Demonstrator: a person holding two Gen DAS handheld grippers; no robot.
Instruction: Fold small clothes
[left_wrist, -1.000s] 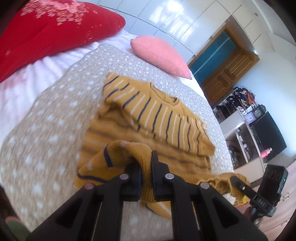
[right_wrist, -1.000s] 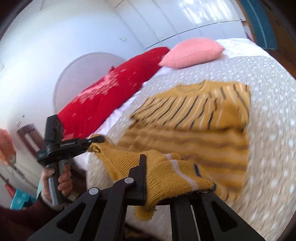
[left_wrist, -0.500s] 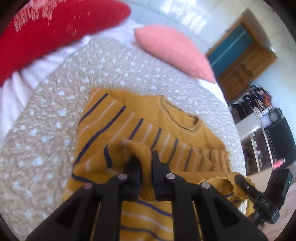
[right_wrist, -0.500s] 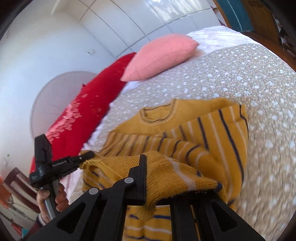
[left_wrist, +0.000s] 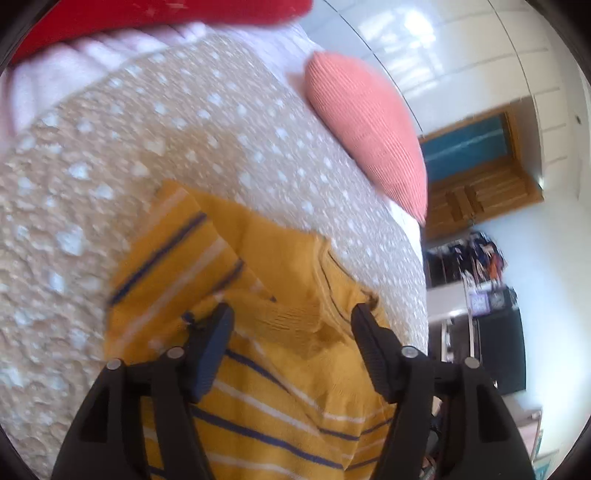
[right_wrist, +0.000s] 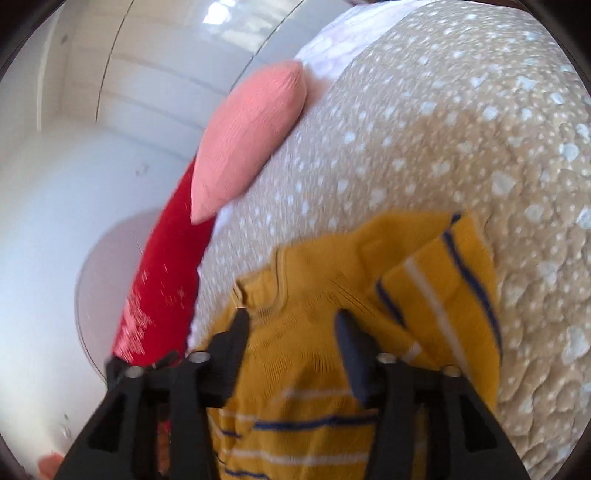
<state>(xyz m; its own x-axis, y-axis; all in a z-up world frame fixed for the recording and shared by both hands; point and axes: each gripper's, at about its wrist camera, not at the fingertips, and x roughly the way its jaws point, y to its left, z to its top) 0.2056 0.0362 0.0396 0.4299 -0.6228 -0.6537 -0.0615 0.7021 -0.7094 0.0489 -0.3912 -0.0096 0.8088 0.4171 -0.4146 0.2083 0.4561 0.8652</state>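
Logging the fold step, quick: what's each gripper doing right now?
Left gripper: open, holding nothing, just above the yellow striped sweater.
Right gripper: open, holding nothing, over the same sweater.

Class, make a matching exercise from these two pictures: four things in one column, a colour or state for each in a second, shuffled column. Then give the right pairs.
1 sweater
2 small pillow
3 large pillow
4 left gripper

A red
B open
C mustard with navy and white stripes
D pink

Pairs: 1-C, 2-D, 3-A, 4-B
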